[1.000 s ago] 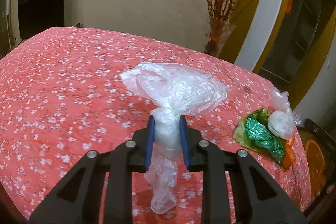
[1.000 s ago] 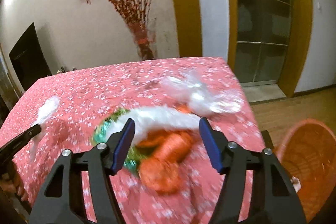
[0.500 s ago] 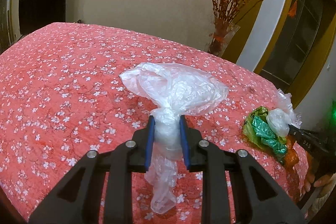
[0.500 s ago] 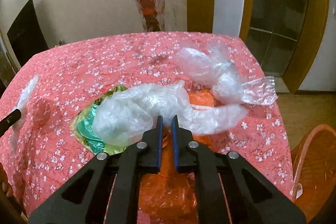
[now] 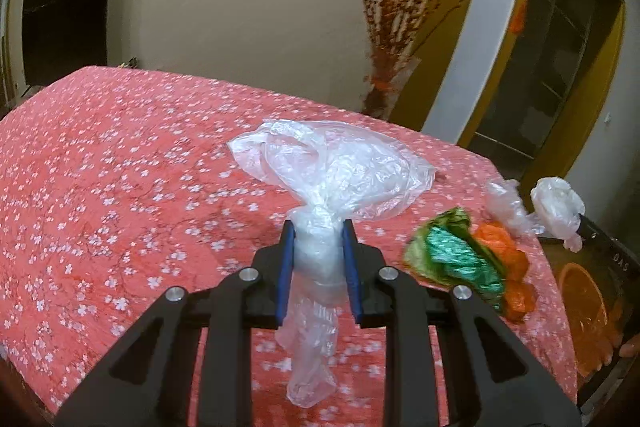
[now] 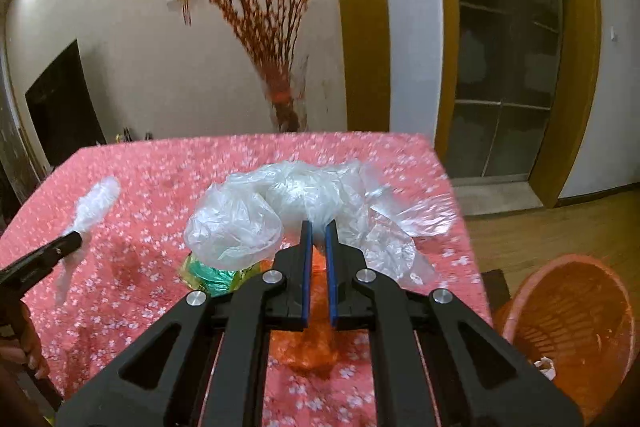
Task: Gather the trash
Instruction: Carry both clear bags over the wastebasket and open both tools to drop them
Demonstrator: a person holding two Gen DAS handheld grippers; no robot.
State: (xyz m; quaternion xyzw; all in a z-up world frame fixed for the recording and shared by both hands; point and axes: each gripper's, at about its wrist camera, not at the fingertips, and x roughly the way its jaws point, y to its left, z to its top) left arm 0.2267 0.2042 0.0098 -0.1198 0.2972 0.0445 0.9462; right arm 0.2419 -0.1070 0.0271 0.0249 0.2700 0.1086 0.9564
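Each hand-held gripper, left point(image 5: 318, 247) and right point(image 6: 318, 231), is clamped on a light, limp, slippery clear plastic bag point(image 5: 336, 167), best pinched at its bunched neck.

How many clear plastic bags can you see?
3. One crumpled clear plastic bag is clamped in the left gripper, one in the right gripper, and a third lies on the red floral tablecloth beside it. More may be hidden.
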